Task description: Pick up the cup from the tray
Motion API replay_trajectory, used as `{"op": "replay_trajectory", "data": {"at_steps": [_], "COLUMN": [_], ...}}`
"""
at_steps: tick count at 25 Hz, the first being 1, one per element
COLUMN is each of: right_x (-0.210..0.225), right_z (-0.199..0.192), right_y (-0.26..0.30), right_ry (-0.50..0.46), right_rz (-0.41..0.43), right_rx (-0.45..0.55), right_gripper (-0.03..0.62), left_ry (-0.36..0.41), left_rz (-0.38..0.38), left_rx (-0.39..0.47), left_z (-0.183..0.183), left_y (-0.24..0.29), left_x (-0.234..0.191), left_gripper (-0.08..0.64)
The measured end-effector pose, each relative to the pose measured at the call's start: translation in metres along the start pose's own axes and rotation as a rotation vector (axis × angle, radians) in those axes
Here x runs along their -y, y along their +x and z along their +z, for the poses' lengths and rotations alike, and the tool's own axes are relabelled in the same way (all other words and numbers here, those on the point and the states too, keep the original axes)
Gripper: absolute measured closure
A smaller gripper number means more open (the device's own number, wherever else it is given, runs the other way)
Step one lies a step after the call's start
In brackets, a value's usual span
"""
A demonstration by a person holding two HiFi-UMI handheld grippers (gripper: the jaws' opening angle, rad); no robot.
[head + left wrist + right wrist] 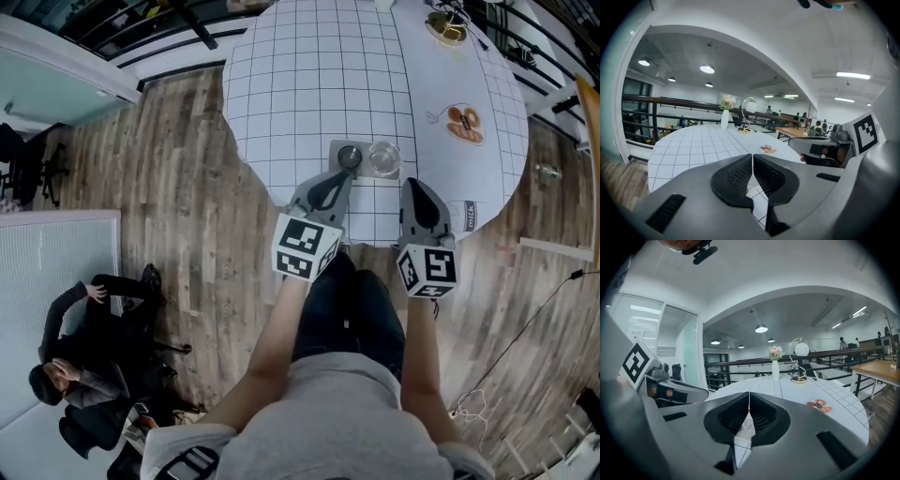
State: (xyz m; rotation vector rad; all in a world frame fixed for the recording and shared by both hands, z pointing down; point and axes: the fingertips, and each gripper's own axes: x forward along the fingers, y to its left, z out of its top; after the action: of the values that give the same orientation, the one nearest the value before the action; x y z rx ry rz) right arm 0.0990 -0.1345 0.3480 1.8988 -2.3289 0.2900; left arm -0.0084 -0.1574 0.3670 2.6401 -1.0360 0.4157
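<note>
Two sets of tongs, both completely closed and both empty. In the left gripper view the left tongs (752,157) have their ribbed black pads pressed together with nothing between them. It's the same in the right gripper view, where the right tongs (749,397) are tip to tip with just a sliver of tablecloth showing below.

From the head view, the left tongs (348,178) point at the grey tray (337,172) sitting on the round gridded table (309,75). Their tips are over the tray's near edge, right in front of a dark cup (350,157). I can't tell if they're actually touching it. A clear glass cup (382,158) is next to it on the tray, ahead of the right tongs (410,184) and slightly to their left.

There's not much readable writing. A small label (469,216) hangs at the table edge just right of the right tongs, but the print is too small to read. The marker cubes only have black and white squares. There's also a doughnut picture (464,124) further out to the right.

Only the head view shows the tray and cups, since each tong's own body blocks them in its view. Only the gripper views show the white vase (775,367) with flowers on the far side of the table. Each one also catches the other tong's marker cube at the frame edge. The head view has a person (84,347) sitting on the wood floor, back and to the left.
</note>
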Motion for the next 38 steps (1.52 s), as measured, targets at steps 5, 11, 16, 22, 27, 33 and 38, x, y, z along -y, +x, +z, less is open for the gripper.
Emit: {"op": "replay_trajectory", "data": {"at_steps": [5, 11, 16, 22, 27, 33, 38], "right_x": [0.020, 0.040, 0.049, 0.055, 0.057, 0.060, 0.057], "right_z": [-0.023, -0.045, -0.065, -0.089, -0.102, -0.110, -0.123], "right_y": [0.012, 0.037, 0.052, 0.059, 0.064, 0.067, 0.070], "right_ry": [-0.045, -0.095, -0.140, -0.201, -0.259, -0.233, -0.257], "right_rz": [0.025, 0.127, 0.219, 0.345, 0.446, 0.520, 0.554], "right_rx": [-0.061, -0.129, -0.182, -0.248, -0.272, -0.274, -0.325], "right_gripper": [0.583, 0.583, 0.583, 0.583, 0.583, 0.581, 0.581], "left_ry": [0.038, 0.046, 0.087, 0.200, 0.338, 0.463, 0.565], "left_rz": [-0.033, -0.045, -0.047, -0.068, -0.098, -0.165, -0.255], "left_rx": [-0.055, -0.135, -0.199, -0.277, -0.376, -0.444, -0.534], "left_z": [-0.013, -0.030, -0.037, -0.041, -0.047, -0.046, -0.052], "left_y": [0.025, 0.045, 0.058, 0.072, 0.078, 0.090, 0.105], "left_x": [0.003, 0.005, 0.006, 0.007, 0.000, -0.004, -0.007], "left_gripper": [0.554, 0.458, 0.420, 0.368, 0.321, 0.297, 0.245]}}
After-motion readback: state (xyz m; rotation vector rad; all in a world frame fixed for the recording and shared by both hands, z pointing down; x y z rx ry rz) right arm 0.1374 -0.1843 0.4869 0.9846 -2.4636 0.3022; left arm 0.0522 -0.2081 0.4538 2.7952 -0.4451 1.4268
